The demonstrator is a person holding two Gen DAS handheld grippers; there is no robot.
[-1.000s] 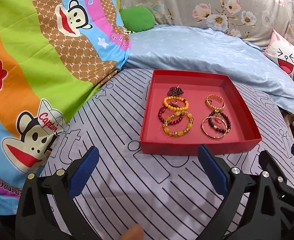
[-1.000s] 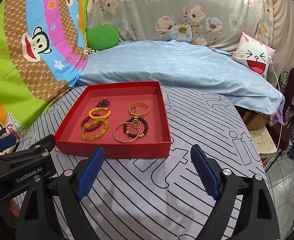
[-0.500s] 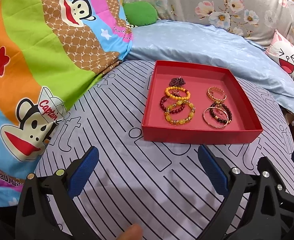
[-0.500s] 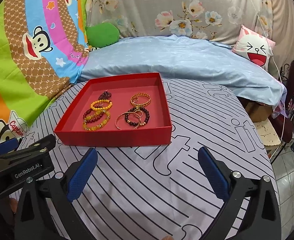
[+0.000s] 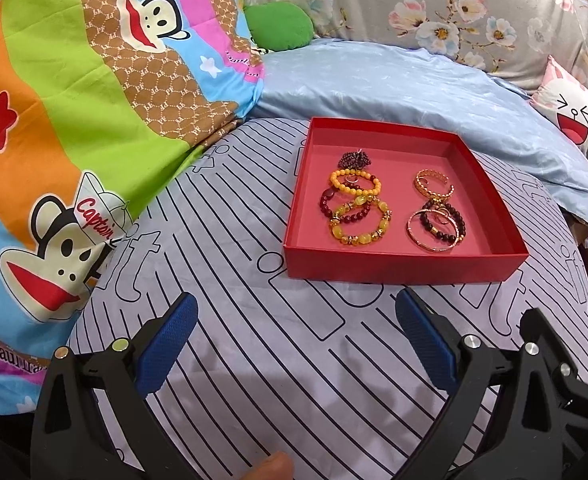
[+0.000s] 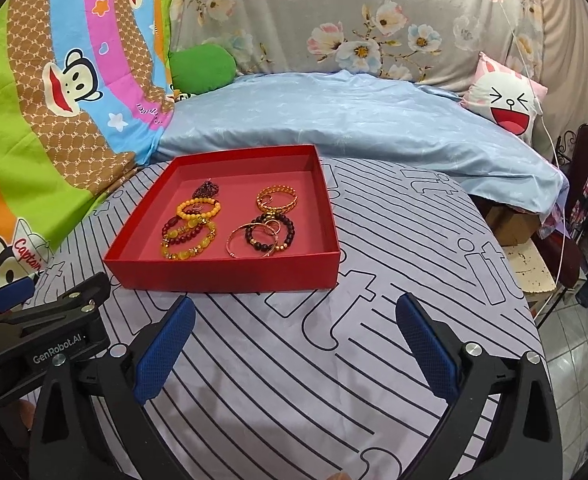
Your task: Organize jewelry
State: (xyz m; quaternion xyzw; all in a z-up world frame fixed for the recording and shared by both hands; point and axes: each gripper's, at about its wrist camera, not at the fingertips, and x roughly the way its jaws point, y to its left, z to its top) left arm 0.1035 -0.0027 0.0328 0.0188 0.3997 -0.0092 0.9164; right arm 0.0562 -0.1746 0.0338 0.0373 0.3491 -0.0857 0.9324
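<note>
A shallow red box [image 5: 406, 267] [image 6: 222, 274] sits on a striped grey cloth and holds several bracelets. On its left lie a yellow bead bracelet [image 5: 360, 222] [image 6: 188, 242], an orange bead bracelet [image 5: 355, 182] [image 6: 198, 208] and dark red beads [image 5: 354, 159]. On its right lie a gold cuff [image 5: 434, 185] [image 6: 276, 197], a dark bead bracelet [image 5: 442, 220] [image 6: 269, 232] and a thin gold bangle [image 5: 430, 234]. My left gripper [image 5: 294, 340] is open, short of the box's near wall. My right gripper [image 6: 294, 340] is open wide, also in front of the box, with nothing between its fingers.
The striped cloth [image 6: 374, 280] covers a rounded table; its edge falls off at right toward a tiled floor [image 6: 574, 344]. A colourful monkey blanket [image 5: 74, 120] lies left, a light blue sheet [image 6: 354, 128] behind the box, and a cat-face cushion [image 6: 506, 100] at back right.
The right gripper's jaws have opened wider. Both views have pulled back a little, so the red box sits slightly farther from the fingers. The bracelets have not moved.
</note>
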